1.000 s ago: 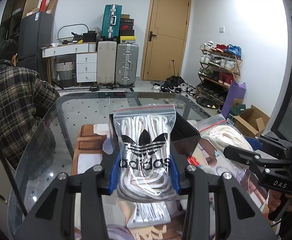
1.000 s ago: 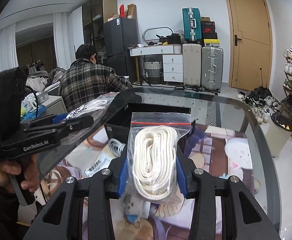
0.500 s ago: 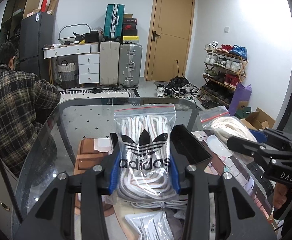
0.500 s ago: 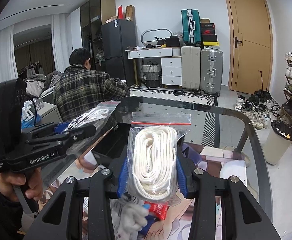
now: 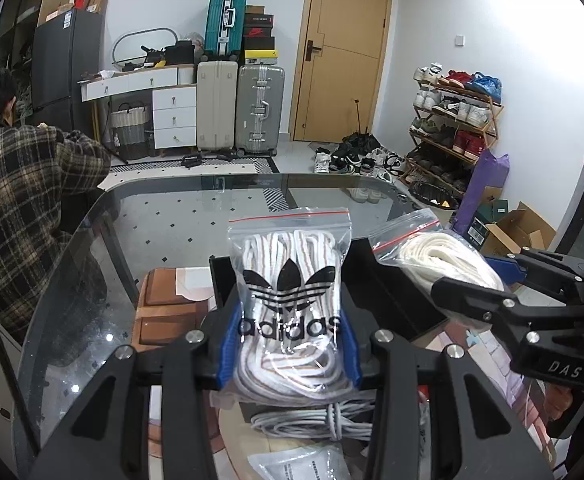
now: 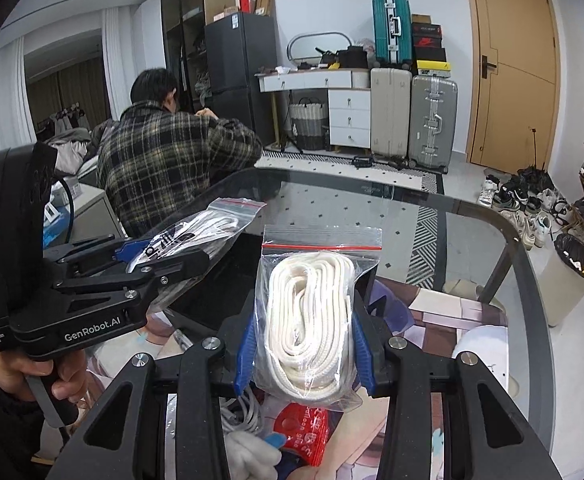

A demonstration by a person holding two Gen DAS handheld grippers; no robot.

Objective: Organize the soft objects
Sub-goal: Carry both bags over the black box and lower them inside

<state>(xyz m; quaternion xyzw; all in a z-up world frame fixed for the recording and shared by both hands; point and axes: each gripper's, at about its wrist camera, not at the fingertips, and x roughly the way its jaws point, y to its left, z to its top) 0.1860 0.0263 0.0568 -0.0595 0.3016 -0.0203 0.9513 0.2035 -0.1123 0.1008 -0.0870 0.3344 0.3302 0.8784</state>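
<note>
adidas lace bag (image 5: 289, 308): pinched by left gripper (image 5: 289, 354)
rope bag (image 6: 312, 316): pinched by right gripper (image 6: 304, 354)
step: carrying both (airborne)
next: drop into black bin (image 5: 376, 280), 12 o'clock

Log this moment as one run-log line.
left gripper: shut on adidas lace bag | right gripper: shut on white rope bag | both bags held above black bin on glass table
</note>
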